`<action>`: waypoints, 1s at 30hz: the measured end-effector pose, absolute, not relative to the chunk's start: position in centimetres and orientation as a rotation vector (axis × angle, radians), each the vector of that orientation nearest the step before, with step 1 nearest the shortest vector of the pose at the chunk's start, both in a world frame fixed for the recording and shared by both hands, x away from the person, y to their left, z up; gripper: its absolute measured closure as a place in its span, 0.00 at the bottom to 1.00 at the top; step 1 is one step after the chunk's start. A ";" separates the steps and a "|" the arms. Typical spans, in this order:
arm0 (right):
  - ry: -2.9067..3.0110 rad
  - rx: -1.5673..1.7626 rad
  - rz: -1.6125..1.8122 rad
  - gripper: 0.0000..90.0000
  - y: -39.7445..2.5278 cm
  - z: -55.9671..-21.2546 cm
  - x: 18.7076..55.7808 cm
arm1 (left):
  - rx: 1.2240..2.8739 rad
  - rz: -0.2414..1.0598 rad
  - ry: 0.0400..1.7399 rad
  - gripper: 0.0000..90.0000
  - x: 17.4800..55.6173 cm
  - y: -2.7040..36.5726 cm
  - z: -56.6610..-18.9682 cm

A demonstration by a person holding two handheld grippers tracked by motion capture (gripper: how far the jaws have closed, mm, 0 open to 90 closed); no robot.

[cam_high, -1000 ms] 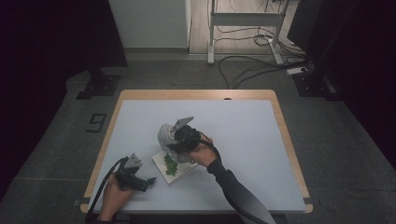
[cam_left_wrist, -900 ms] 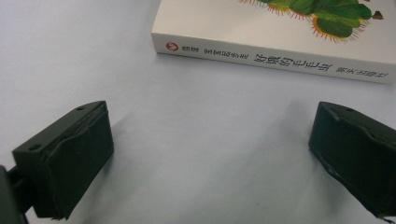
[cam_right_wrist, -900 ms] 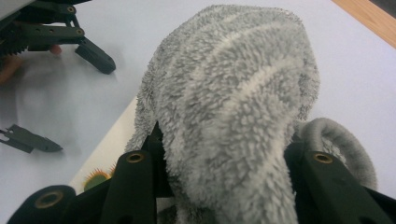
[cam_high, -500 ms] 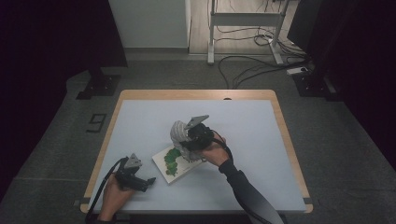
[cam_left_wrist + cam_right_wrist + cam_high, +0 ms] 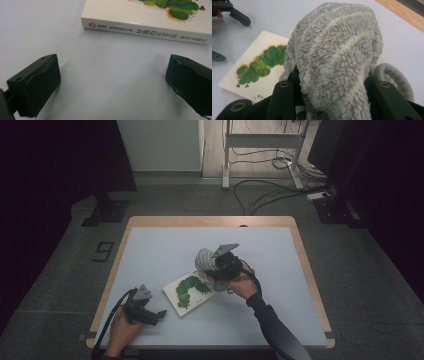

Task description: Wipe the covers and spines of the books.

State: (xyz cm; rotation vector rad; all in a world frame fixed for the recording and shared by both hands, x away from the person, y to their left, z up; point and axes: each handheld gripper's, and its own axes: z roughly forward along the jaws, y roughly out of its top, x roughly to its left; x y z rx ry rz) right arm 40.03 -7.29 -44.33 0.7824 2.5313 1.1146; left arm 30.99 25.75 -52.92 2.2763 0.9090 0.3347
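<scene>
A white picture book with a green caterpillar on its cover lies flat near the table's front middle. My right gripper hovers at the book's right end, shut on a grey fluffy cloth. In the right gripper view the cloth bulges up between the jaws, above the book. My left gripper rests on the table at the front left, open, aimed at the book. Its view shows the book's spine with printed characters just ahead of the open left gripper.
The pale blue table has a wooden rim. Beyond its far edge stand a metal frame and cables on the floor. The other hand's gripper appears at the top left of the right gripper view.
My right gripper has carried the grey cloth to the right, from over the book's middle to its right end, uncovering the caterpillar cover. The left gripper has stayed put.
</scene>
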 end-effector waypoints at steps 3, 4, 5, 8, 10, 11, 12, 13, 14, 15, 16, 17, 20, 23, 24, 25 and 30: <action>2.521 0.800 1.111 0.60 -8.1 -44.4 40.0 | 2.276 0.334 0.908 0.00 31.0 25.8 -52.9; 2.518 0.805 1.110 0.60 -8.4 -44.4 39.9 | 2.276 0.334 0.908 0.00 31.0 25.8 -52.9; 2.516 0.811 1.109 0.60 -8.7 -44.4 39.9 | 2.276 0.333 0.908 0.00 31.0 25.8 -52.9; 2.506 0.833 1.105 0.60 -9.6 -44.4 39.8 | 2.276 0.335 0.909 0.00 31.0 25.8 -52.9; 2.498 0.842 1.106 0.60 -10.2 -44.4 39.8 | 2.276 0.334 0.908 0.00 31.0 25.8 -52.9; 2.493 0.848 1.104 0.60 -10.4 -44.4 39.7 | 2.277 0.334 0.908 0.00 31.0 25.8 -52.9; 2.490 0.854 1.103 0.60 -10.7 -44.4 39.7 | 2.276 0.335 0.909 0.00 31.0 25.8 -52.9; 2.487 0.856 1.100 0.60 -11.0 -44.4 39.7 | 2.276 0.335 0.909 0.00 31.0 25.8 -52.9; 2.485 0.859 1.095 0.60 -11.2 -44.5 39.6 | 2.276 0.335 0.909 0.00 31.0 25.8 -52.9; 2.483 0.866 1.091 0.60 -11.5 -44.5 39.6 | 2.277 0.336 0.908 0.00 31.0 25.8 -52.9; 2.480 0.870 1.090 0.60 -11.8 -44.5 39.5 | 2.277 0.335 0.908 0.00 31.0 25.8 -52.9; 2.477 0.874 1.085 0.60 -12.0 -44.6 39.5 | 2.276 0.334 0.908 0.00 31.0 25.8 -52.9; 2.467 0.889 1.079 0.60 -12.9 -44.7 39.3 | 2.277 0.335 0.908 0.00 31.0 25.8 -52.9; 2.455 0.907 1.073 0.60 -13.8 -44.8 39.2 | 2.277 0.334 0.908 0.00 31.0 25.8 -52.9; 2.453 0.912 1.070 0.60 -14.1 -44.9 39.1 | 2.277 0.334 0.909 0.00 31.0 25.8 -52.9; 2.447 0.917 1.066 0.60 -14.5 -44.9 39.1 | 2.276 0.334 0.909 0.00 31.0 25.8 -52.9; 2.417 0.958 1.060 0.60 -16.4 -44.9 38.8 | 2.274 0.335 0.910 0.00 31.0 25.7 -52.9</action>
